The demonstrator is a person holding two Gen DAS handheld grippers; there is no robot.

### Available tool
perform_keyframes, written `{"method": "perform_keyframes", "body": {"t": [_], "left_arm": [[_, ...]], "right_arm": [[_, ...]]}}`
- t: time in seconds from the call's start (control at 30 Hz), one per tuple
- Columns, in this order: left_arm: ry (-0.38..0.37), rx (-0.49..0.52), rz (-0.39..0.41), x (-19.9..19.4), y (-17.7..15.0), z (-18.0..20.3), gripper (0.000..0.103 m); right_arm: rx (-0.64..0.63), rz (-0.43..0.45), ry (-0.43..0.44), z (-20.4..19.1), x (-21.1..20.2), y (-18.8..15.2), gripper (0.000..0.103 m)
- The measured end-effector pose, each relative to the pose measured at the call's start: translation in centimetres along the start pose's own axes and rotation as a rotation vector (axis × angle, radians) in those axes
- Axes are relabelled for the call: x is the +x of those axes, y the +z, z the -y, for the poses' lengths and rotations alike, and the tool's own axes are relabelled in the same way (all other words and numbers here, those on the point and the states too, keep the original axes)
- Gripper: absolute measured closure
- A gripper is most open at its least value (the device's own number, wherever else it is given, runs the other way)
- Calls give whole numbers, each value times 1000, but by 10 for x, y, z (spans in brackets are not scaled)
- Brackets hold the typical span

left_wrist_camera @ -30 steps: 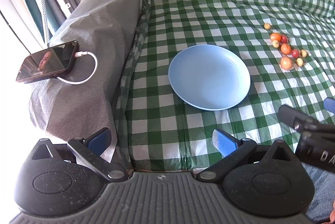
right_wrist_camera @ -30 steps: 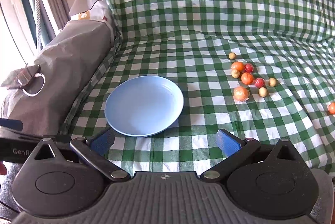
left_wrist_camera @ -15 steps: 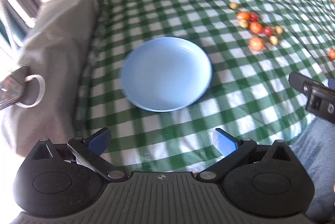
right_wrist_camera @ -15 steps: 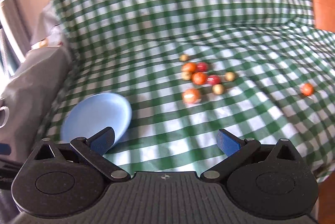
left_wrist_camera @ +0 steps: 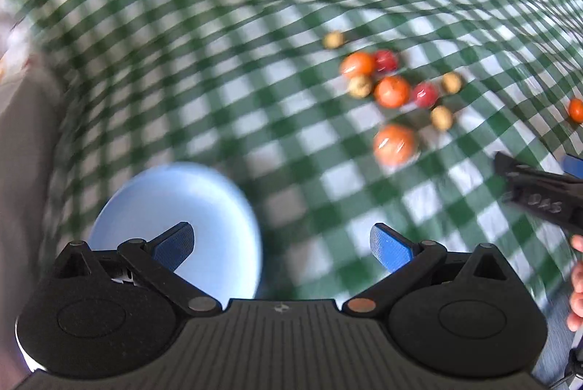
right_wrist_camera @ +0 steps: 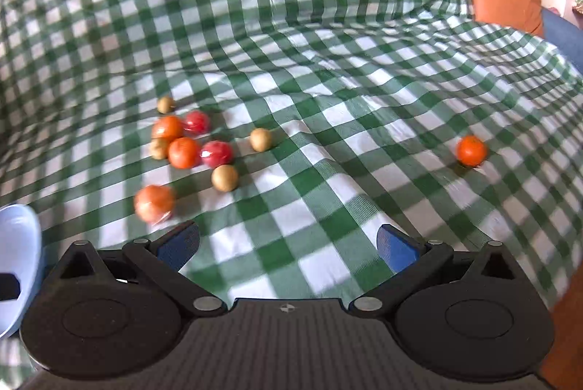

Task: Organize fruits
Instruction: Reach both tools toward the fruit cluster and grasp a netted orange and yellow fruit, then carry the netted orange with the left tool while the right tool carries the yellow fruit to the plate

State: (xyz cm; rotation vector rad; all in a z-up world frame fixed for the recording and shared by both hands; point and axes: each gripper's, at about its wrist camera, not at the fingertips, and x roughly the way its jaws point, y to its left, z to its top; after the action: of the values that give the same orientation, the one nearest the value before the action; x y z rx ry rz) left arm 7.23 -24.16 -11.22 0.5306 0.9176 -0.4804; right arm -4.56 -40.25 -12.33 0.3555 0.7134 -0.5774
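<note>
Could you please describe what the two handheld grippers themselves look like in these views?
Both the left gripper and the right gripper share one build: a black ribbed body, two round black discs, black link arms with metal pivot pins, and blue-padded fingers. Seen from the left wrist view, the right gripper's side carries blurred white lettering.

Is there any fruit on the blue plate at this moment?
No fruit shows on the visible part of the blue plate. The left gripper covers its near side, so that part cannot be checked. The fruits lie on the checked cloth.
</note>
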Motion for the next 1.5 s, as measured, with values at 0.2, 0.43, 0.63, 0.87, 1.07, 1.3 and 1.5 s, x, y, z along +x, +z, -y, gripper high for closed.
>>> {"method": "perform_keyframes", "body": {"t": [0.2, 0.43, 0.63, 0.87, 1.07, 1.3, 1.5], "left_arm": [[-70, 198, 76, 59, 29, 49, 0], [-153, 310, 130, 93, 36, 68, 12], [-238, 338, 161, 87, 29, 67, 61], [-193, 270, 147, 69, 28, 52, 62], [-132, 108, 113, 7, 16, 5, 62], [-23, -18, 102, -89, -34, -59, 61], [49, -123, 65, -145, -93, -105, 62]], "right_arm": [[-49, -33, 112, 6, 73, 9, 1], [-229, 48, 98, -11, 105, 12, 4], [-263, 73, 121, -14, 108, 11, 14], [-302, 116, 215, -20, 100, 8, 76], [-128, 169, 57, 9, 90, 17, 76], [-93, 254, 170, 0, 9, 17, 76], [-185, 238, 430, -46, -103, -10, 76]]}}
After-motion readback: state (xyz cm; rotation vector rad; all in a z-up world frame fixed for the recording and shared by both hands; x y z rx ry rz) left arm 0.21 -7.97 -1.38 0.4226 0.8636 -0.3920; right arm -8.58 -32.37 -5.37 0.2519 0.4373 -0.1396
